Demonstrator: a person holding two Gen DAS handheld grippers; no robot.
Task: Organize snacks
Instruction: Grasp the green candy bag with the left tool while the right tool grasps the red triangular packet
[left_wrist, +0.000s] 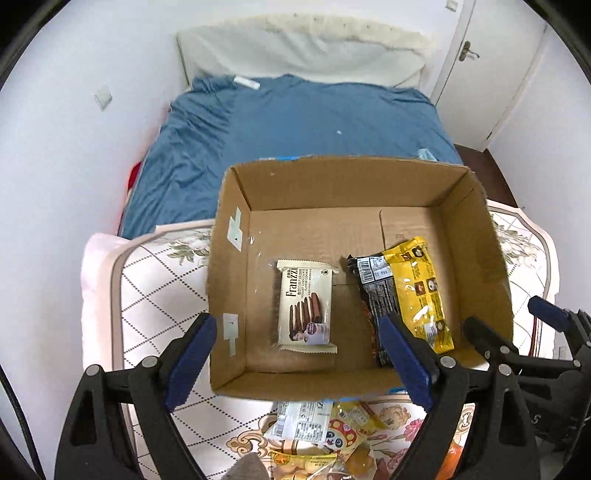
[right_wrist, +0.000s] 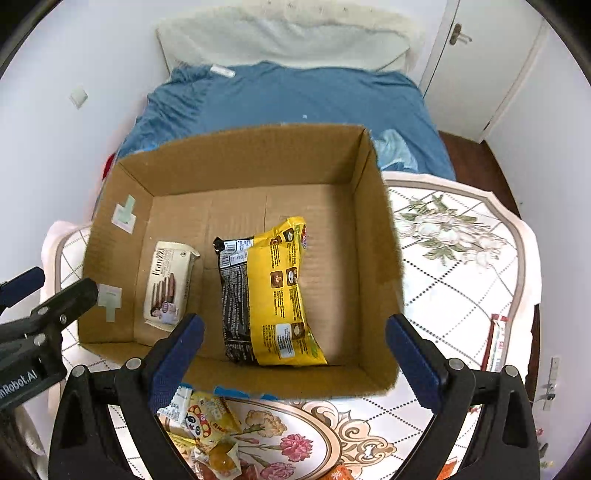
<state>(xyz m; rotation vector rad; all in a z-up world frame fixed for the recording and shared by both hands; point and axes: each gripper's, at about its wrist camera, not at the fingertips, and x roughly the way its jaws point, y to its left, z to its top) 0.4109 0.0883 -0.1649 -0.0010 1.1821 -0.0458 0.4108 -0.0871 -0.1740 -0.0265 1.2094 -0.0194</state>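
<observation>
An open cardboard box (left_wrist: 236, 206) (right_wrist: 380, 206) stands on a floral table. Inside lie a cream Franzzi cookie pack (left_wrist: 306, 306) (right_wrist: 168, 284) on the left and a yellow-and-black snack bag (left_wrist: 410, 291) (right_wrist: 273, 291) on the right. My left gripper (left_wrist: 299, 362) is open and empty above the box's near wall. My right gripper (right_wrist: 295, 354) is open and empty over the near wall by the yellow bag. A pile of loose snack packets (left_wrist: 325, 435) (right_wrist: 207, 424) lies on the table in front of the box.
A red-and-white stick packet (right_wrist: 496, 343) lies at the table's right edge. Behind the box is a bed with a blue sheet (left_wrist: 314, 122) (right_wrist: 288, 99) and a white pillow. A white door (left_wrist: 495, 55) is at the back right. The right gripper (left_wrist: 546, 332) shows in the left view.
</observation>
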